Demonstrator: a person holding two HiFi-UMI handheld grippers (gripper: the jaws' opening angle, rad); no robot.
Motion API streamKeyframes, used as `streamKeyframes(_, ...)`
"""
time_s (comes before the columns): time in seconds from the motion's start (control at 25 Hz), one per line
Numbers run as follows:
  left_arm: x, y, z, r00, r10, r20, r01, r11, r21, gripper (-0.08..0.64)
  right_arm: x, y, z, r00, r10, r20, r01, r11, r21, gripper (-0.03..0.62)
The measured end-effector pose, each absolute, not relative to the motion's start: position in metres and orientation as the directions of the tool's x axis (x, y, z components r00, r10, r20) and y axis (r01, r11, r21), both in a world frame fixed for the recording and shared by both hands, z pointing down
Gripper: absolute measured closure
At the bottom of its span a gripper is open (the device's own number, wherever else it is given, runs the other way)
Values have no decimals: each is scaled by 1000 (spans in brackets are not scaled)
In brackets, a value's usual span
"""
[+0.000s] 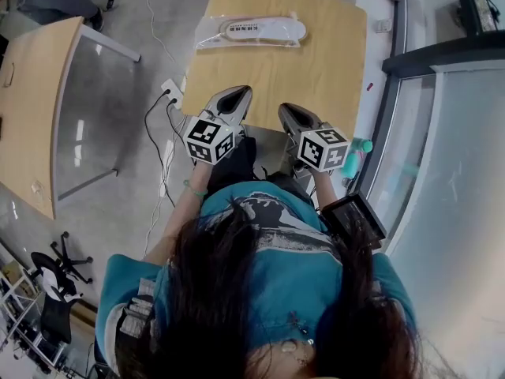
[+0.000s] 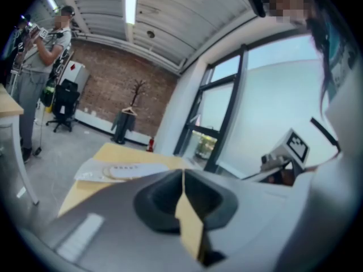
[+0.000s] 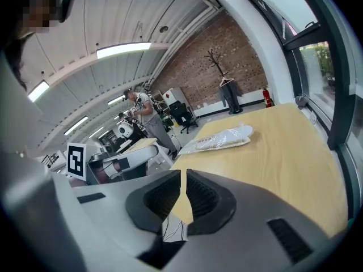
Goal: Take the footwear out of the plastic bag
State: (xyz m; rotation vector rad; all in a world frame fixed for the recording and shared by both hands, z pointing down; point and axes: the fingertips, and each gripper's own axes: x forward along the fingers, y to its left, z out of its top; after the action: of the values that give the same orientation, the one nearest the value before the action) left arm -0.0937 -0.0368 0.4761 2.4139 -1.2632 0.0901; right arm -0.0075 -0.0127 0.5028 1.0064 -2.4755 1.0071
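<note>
We hold the left hand-held gripper (image 1: 239, 93) and right hand-held gripper (image 1: 285, 109) closed and empty, well apart from the plastic bag (image 1: 251, 31) on the table (image 1: 323, 69).

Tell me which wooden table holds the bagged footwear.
The table straight ahead, beside the window; the bag lies at its far end. The other table stands off left.
</note>
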Motion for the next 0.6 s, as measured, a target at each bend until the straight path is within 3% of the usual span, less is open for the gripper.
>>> streamKeyframes(0.6,-113,-114,505,654,-710,262,-742,-533,407,554,6,-77,526,-603,-558,570,-792,330,-514,575)
